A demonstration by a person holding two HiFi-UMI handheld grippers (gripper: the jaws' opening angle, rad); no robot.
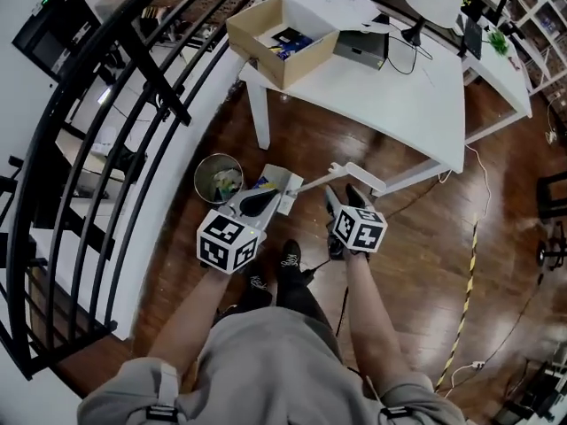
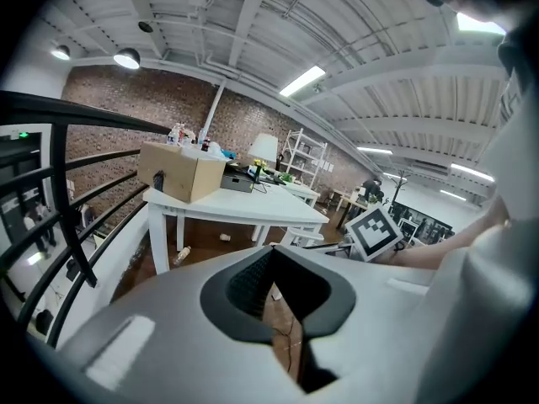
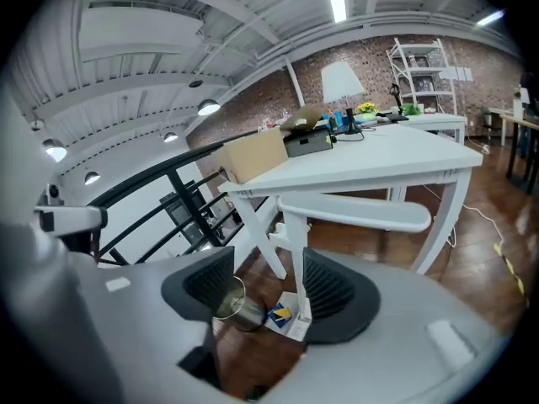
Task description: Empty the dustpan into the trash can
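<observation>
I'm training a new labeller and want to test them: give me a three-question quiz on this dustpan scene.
1. True or false: the right gripper is clamped on the dustpan handle.
2. The trash can stands: A on a shelf; B on the wood floor by the railing; C on a chair.
3. Fill in: the cardboard box sits on the white ____.
Key: 1 false, its jaws are apart; 2 B; 3 table.

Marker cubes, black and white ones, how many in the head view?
2. One black-and-white marker cube on the left gripper, near the round metal trash can; the other on the right gripper.
</observation>
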